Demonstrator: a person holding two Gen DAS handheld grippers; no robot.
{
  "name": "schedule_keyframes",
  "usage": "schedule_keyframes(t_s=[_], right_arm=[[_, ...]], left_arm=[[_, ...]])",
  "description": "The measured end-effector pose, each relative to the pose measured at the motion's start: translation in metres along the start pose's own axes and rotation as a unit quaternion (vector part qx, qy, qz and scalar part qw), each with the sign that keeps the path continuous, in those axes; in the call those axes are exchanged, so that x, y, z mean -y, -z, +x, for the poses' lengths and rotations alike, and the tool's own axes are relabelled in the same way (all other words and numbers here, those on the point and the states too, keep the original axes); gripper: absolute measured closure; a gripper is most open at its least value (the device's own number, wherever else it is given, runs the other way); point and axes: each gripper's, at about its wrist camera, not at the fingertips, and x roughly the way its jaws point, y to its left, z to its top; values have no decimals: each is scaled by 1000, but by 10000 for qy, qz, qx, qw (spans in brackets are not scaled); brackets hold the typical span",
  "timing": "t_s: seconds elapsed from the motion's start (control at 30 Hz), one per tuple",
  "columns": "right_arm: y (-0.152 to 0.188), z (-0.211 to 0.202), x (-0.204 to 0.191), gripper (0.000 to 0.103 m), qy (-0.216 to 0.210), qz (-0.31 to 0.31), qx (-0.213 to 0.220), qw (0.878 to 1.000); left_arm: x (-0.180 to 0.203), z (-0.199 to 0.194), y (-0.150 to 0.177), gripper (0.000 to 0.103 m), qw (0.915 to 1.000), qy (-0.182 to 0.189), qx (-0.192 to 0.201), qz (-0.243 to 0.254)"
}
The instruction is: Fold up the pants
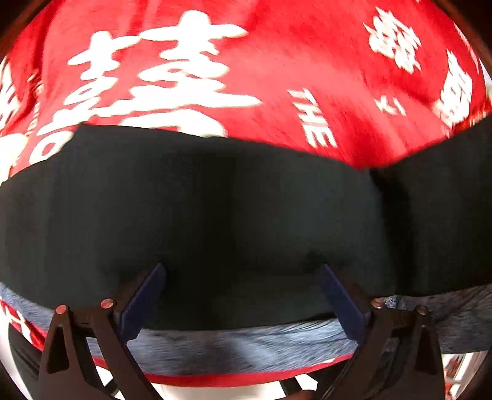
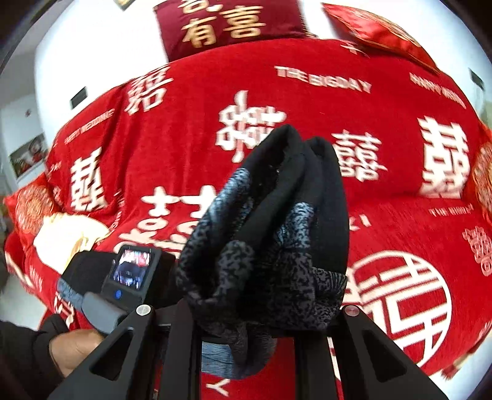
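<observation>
**What we count on the bed**

We count one pair of black pants (image 2: 276,215) with a grey mottled lining, and two grippers: the left gripper (image 1: 240,295) and the right gripper (image 2: 246,332). One red blanket (image 2: 384,234) with white characters covers the bed. We see three cushions: a dark red one (image 2: 227,24) far, a bright red one (image 2: 381,34) far right, another (image 2: 30,209) at left. One hand (image 2: 73,347) shows near left.
</observation>
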Motion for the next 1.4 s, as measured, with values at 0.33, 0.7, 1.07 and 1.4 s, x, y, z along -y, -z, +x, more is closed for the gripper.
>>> schedule_keyframes(t_s=[0.33,0.7,1.07,1.4], right_arm=[[13,69,-133,85,-447,-1181,-387,9912],[100,178,-229,85,-354,-2571,-1616,9521],[69,90,-172,23,-773,-1768,-974,9764],[112,111,-45,8,-630,493,-2046,9756]], left_arm=[[-192,-20,3,2,9897,166,189,-1411],[-250,-29,15,2,9879,400,251,-1476],[-193,-66,3,2,9911,749,570,-942],[-98,-27,15,2,9927,1199,-64,-134]])
